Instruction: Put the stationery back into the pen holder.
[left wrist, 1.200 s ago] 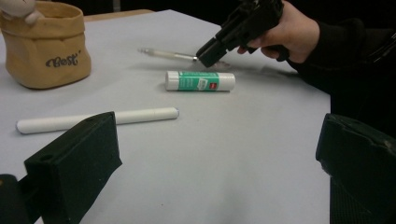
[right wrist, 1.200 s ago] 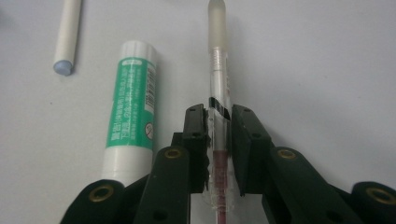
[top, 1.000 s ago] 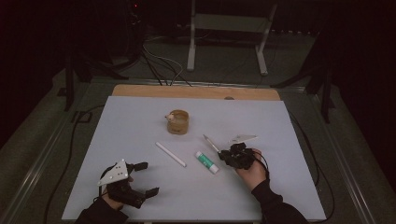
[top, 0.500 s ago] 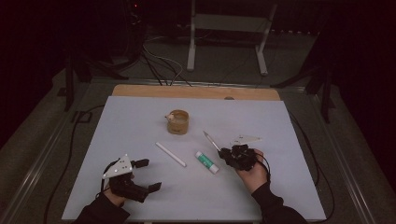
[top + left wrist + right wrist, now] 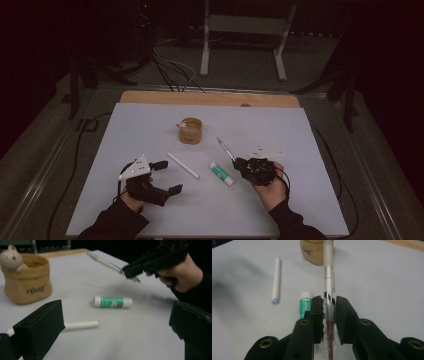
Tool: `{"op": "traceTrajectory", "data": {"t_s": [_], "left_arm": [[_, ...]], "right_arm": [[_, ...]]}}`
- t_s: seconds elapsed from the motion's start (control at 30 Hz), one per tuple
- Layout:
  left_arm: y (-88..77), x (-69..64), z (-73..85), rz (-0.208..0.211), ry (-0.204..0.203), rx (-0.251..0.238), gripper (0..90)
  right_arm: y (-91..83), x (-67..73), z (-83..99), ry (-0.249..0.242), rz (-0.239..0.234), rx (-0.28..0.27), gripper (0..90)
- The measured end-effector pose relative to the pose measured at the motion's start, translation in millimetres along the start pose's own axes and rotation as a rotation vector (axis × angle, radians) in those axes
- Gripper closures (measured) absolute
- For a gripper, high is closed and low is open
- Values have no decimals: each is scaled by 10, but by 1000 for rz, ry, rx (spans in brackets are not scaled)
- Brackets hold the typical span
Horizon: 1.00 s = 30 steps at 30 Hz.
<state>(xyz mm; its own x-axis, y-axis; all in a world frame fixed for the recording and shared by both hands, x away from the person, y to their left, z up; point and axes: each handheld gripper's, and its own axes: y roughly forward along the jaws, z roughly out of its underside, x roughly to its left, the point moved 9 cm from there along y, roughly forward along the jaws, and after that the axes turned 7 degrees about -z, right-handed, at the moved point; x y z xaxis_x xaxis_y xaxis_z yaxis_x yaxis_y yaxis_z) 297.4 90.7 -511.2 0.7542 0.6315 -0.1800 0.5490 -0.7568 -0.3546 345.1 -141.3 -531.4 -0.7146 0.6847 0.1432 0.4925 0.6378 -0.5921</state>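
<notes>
On the white worktop: one tan paper-bag-shaped pot with a small white figure on its rim, one clear plastic pen, one white chalk-like stick, one green-and-white glue stick, and two black tools.

The right gripper has its 2 black jaws closed on a clear pen. The pen points at a tan pot. A green glue stick lies just left of the jaws. A white stick lies farther left.
</notes>
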Motion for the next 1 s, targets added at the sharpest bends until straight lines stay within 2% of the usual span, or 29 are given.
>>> {"op": "traceTrajectory", "data": {"t_s": [0.1, 0.17, 0.27, 0.47, 0.53, 0.67, 0.9, 1.0], "left_arm": [[45, 2, -109, -22, -10, -26, 3], [80, -15, -176, -17, -22, -43, 3], [134, -21, -234, -29, -30, -43, 3], [207, 41, -289, -64, -86, -40, 4], [230, 55, -302, -64, -101, -36, 4], [264, 79, -362, -66, -138, -48, 4], [359, 78, -419, -64, -165, -41, 4], [404, 97, -424, -83, -181, -35, 4]], "right_arm": [[-4, 41, -22, -11, -3, -11, 769], [-1, 64, -26, -11, -8, -16, 768], [8, 87, -27, -12, -13, -20, 768], [-5, 133, -58, -22, -15, -40, 768], [-5, 140, -64, -20, -21, -39, 768], [-26, 185, -121, -10, -37, -75, 768], [-11, 289, -202, -29, -79, -109, 768], [8, 321, -215, -37, -88, -117, 768]]}}
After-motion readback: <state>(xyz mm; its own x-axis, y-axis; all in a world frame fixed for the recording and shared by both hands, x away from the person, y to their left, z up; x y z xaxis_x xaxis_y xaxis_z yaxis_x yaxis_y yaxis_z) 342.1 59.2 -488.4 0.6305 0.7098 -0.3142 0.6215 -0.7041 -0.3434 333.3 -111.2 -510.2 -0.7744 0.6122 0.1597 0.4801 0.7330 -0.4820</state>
